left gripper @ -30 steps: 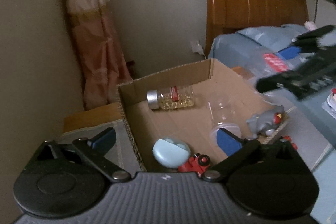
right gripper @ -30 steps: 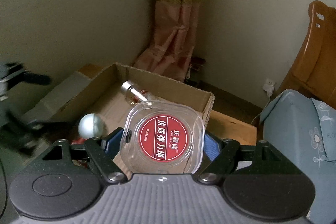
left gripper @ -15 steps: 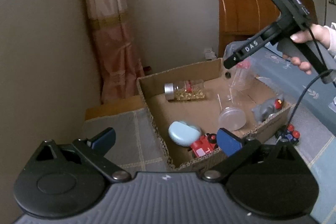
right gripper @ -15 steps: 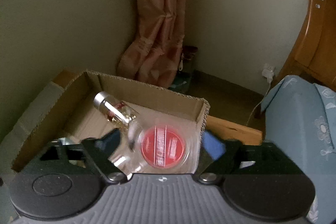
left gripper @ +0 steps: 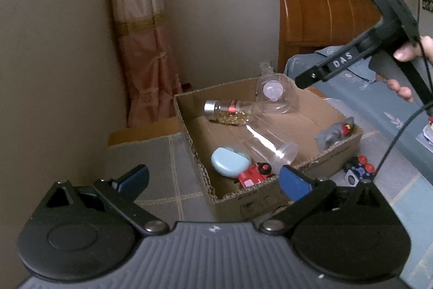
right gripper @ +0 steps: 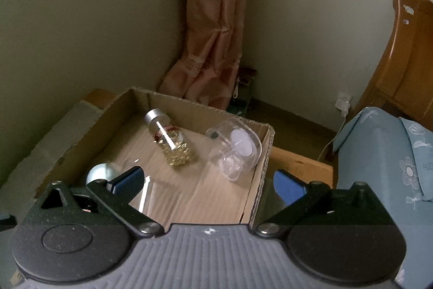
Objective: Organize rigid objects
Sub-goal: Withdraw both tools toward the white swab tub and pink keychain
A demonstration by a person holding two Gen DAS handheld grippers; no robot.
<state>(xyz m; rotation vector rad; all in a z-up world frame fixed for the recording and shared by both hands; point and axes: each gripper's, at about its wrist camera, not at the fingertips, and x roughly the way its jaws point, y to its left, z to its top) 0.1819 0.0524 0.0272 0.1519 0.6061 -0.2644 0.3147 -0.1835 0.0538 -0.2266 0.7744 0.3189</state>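
Released a moment ago from the right tongs [right gripper: 207,179], the clear plastic case [right gripper: 235,149] now lies on its side in the far corner of the cardboard box [right gripper: 263,153], against the wall nearest the bed, where a second earlier it sat clamped between the blue pads with its red label facing the camera. Those right tongs stand fully apart and empty above the box's near edge. The left tongs [left gripper: 213,178] are also spread wide with nothing between them, hovering at the opposite side of the box. By the look of it, one more hard item is sorted, and the job turns to whatever remains outside. The left wrist view shows what the other cannot: a small dark toy with red knobs [left gripper: 358,169] lying on the bed cover just outside the box wall, a likely next candidate, plus the person's hand [left gripper: 406,67] gripping the right tool's handle. It also takes in the whole load of the box: a glass bottle with a silver cap [left gripper: 230,113], a clear cup [left gripper: 270,148] on its side, a pale blue case [left gripper: 230,161], a red toy car [left gripper: 254,175] and a grey toy [left gripper: 335,130] perched at the rim. The right wrist view, closer in, shows the dropped case resting tilted and just beside the bottle without touching it.
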